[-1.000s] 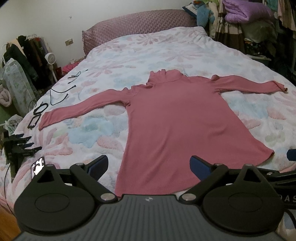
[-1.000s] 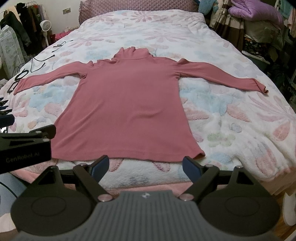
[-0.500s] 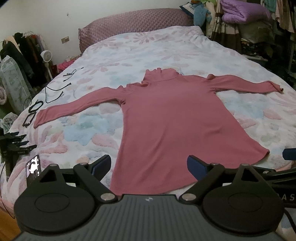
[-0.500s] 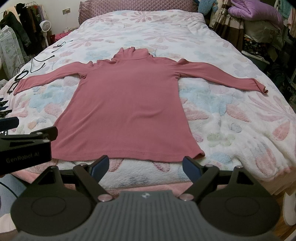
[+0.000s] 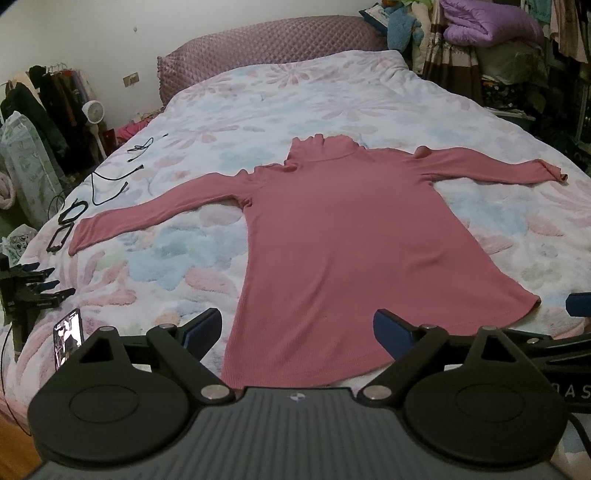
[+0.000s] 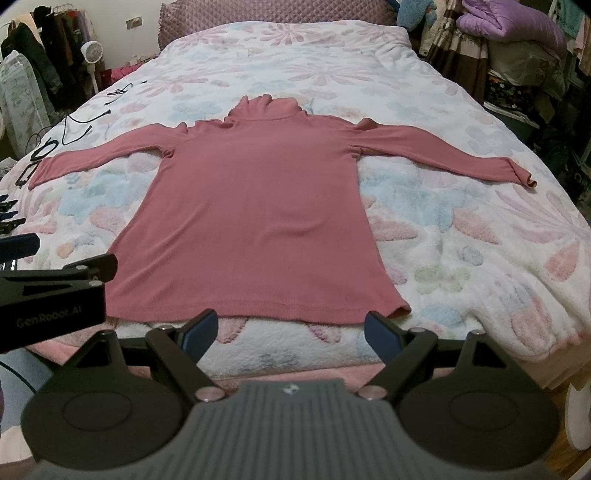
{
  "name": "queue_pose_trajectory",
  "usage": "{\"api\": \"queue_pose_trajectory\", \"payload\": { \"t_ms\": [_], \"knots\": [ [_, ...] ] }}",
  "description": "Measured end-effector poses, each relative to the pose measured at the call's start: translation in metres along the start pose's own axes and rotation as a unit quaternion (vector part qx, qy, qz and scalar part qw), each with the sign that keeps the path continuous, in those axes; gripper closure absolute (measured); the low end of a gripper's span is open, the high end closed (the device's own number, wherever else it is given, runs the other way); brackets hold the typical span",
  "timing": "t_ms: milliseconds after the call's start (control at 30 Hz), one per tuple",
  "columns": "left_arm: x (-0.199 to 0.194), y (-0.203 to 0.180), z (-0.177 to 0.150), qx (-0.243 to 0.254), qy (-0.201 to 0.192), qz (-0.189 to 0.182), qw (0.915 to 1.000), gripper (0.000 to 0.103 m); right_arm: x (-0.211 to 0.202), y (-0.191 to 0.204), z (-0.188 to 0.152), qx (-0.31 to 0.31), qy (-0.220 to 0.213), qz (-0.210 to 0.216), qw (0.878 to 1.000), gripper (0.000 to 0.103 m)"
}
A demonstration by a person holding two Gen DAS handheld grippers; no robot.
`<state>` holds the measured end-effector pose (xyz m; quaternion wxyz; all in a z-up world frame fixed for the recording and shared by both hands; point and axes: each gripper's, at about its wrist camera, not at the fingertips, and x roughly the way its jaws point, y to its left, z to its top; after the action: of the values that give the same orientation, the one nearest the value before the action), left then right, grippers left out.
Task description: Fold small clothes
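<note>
A pink long-sleeved turtleneck (image 5: 343, 236) (image 6: 258, 218) lies flat on the bed, face down or up I cannot tell, with both sleeves stretched out sideways and the hem toward me. My left gripper (image 5: 297, 326) hovers open over the hem's left part, nothing between its blue-padded fingers. My right gripper (image 6: 291, 328) is open too, held just short of the hem near the bed's front edge. The left gripper's body (image 6: 51, 295) shows at the left of the right wrist view.
The bed (image 5: 295, 92) has a fluffy flowered blanket and a purple headboard (image 5: 266, 44). Black cables (image 5: 110, 184) and a phone (image 5: 68, 341) lie along its left side. Hanging clothes (image 5: 44, 110) stand left; piled bedding (image 6: 509, 26) and clutter stand right.
The left wrist view has drawn back and risen slightly, so the garment sits a little farther off. The right gripper has held still. Both stay open.
</note>
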<state>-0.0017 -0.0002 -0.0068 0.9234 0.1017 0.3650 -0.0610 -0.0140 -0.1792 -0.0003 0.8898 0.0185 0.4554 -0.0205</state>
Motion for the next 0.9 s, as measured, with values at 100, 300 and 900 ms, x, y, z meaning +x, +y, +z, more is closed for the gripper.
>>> {"api": "queue_pose_trajectory", "payload": {
  "t_ms": [100,300,900],
  "knots": [
    [-0.001,0.0,0.0,0.0,-0.001,-0.002,1.0,0.0,0.0,0.0,0.0,0.0,-0.001,0.0,1.0,0.021],
    [0.0,0.0,0.0,-0.001,0.0,-0.001,1.0,0.0,0.0,0.0,0.0,-0.001,-0.001,0.0,1.0,0.021],
    [0.018,0.021,0.008,-0.024,0.01,-0.061,0.9978,0.009,0.003,-0.006,0.01,0.001,-0.035,0.018,0.999,0.021]
  ]
}}
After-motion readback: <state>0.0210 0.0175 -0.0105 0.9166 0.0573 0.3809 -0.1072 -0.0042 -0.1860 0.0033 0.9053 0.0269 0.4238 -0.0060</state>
